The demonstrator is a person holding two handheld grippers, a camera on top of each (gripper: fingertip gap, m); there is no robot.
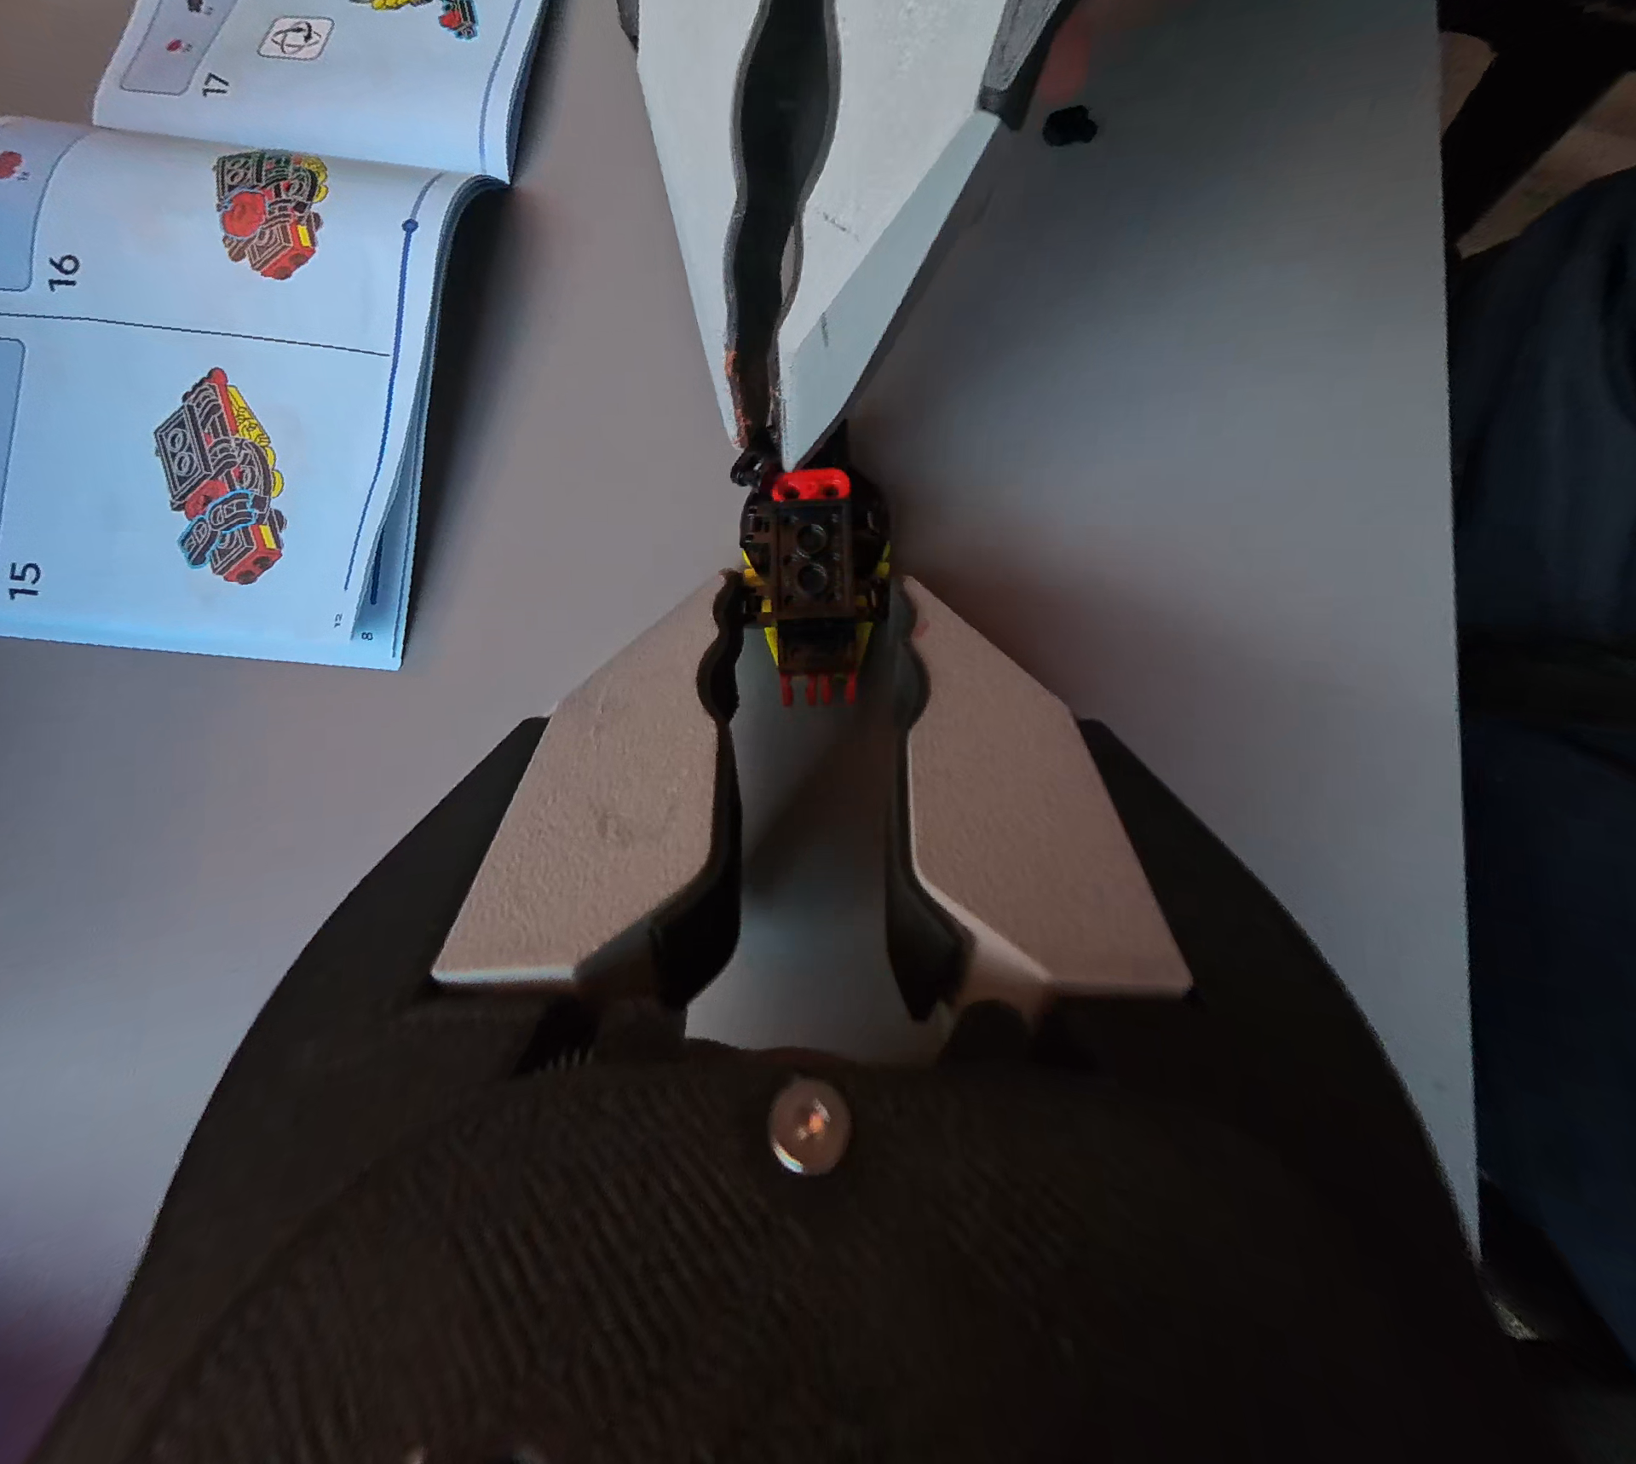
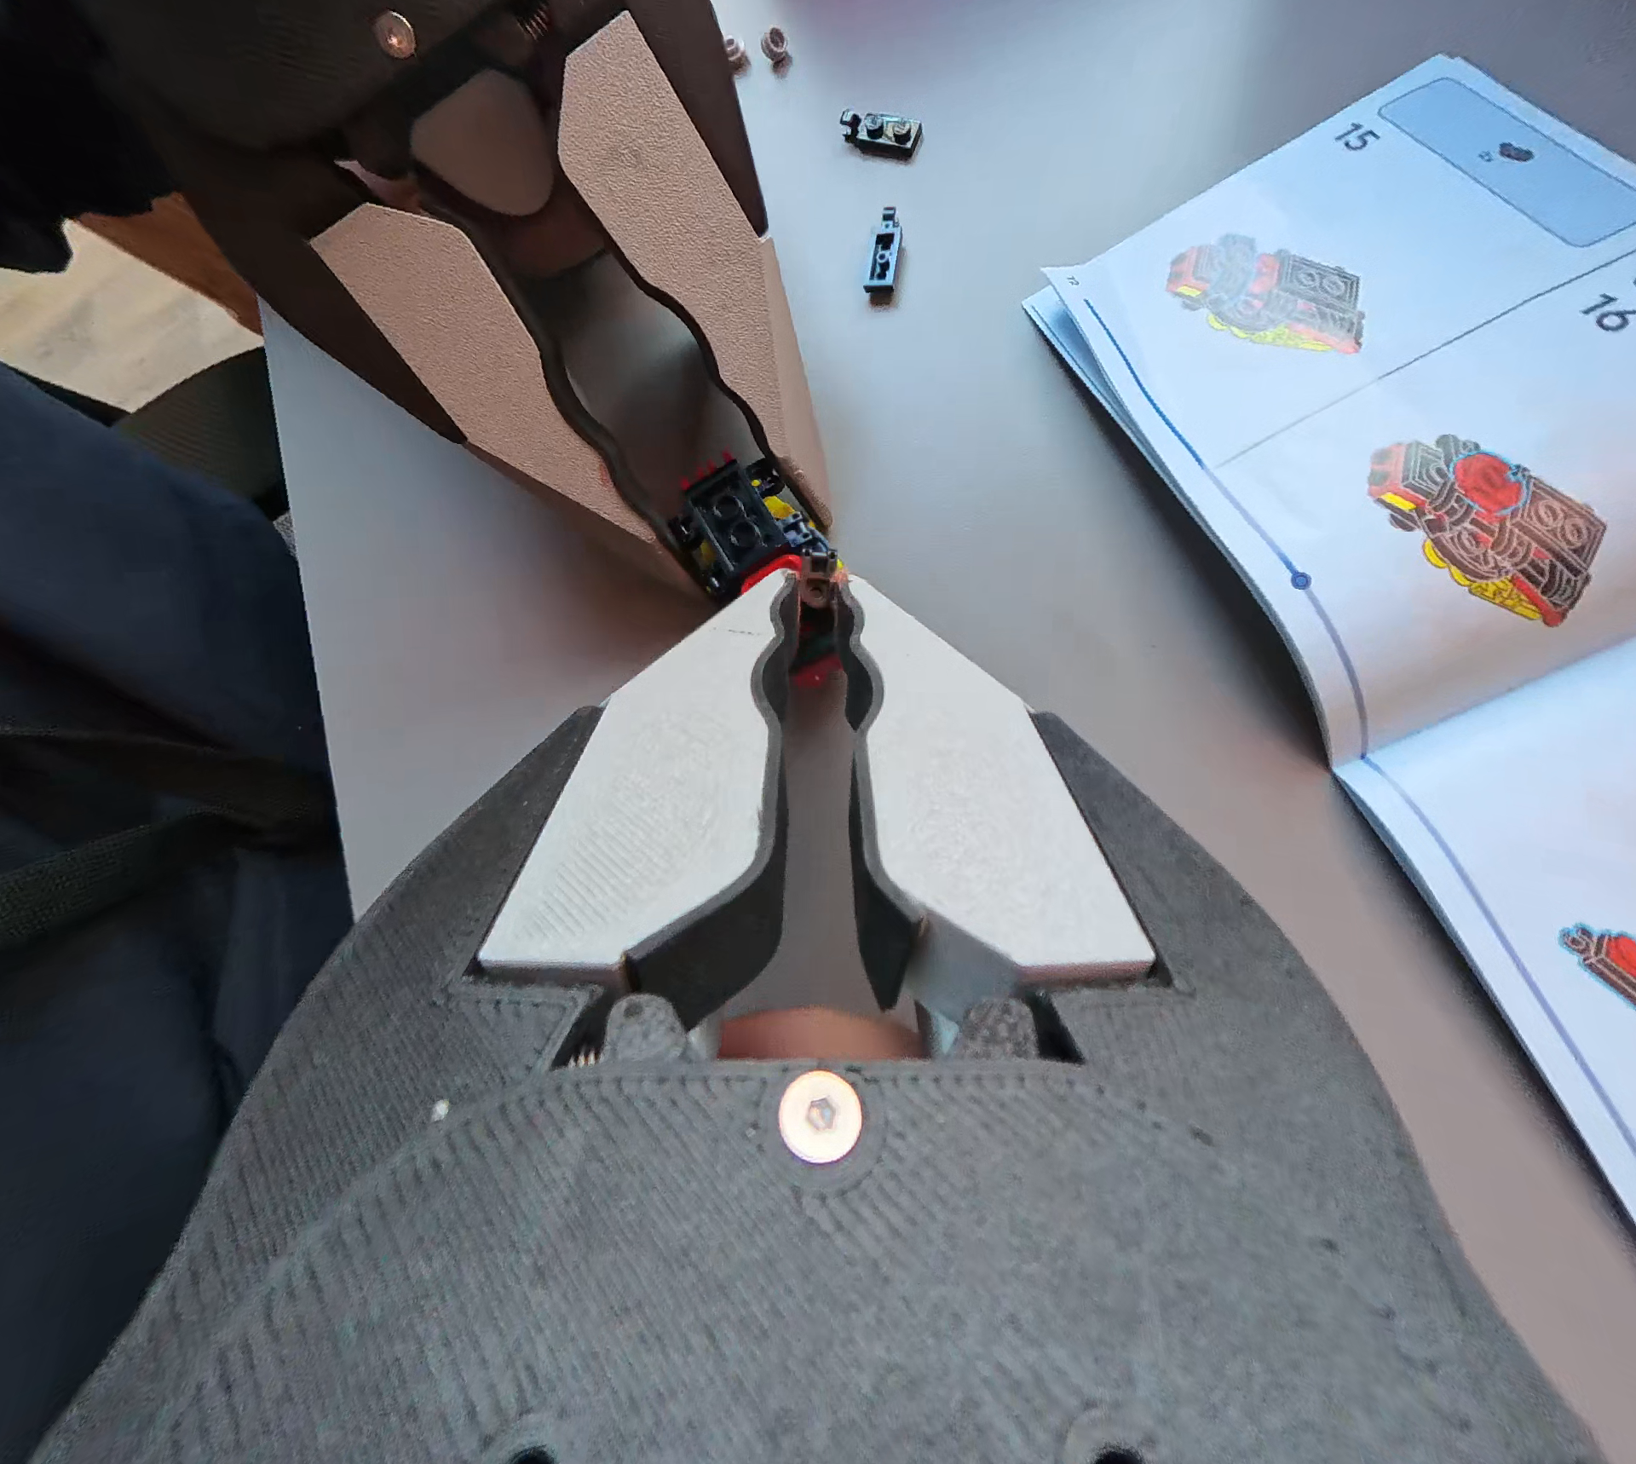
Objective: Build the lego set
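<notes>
My left gripper [image 1: 814, 598] is shut on the small lego model [image 1: 810, 567], a black, yellow and red build with two studs facing the camera, held just above the grey table [image 1: 1151, 536]. My right gripper [image 2: 819, 585] is shut on a small black and red piece [image 2: 816, 625] and holds its tip against the model's [image 2: 739, 527] red end. In the left wrist view the right gripper [image 1: 763, 439] comes in from the top, with the small black piece [image 1: 751, 467] at its tips. In the right wrist view the left gripper [image 2: 752, 536] reaches in from the upper left.
An open instruction booklet [image 1: 266, 270] lies to the left, and on the right in the right wrist view [image 2: 1416, 448]. Loose parts lie on the table: a black clip plate [image 2: 881, 133], a dark bar piece [image 2: 883, 253], two small round studs [image 2: 757, 49], and a black bit [image 1: 1068, 124]. The table edge [image 1: 1456, 713] borders a person's dark clothing. Less than 4 cm separates the two grippers' tips. The black clip plate [image 2: 881, 133] sits 11 centimetres or so from the ends of my left fingers.
</notes>
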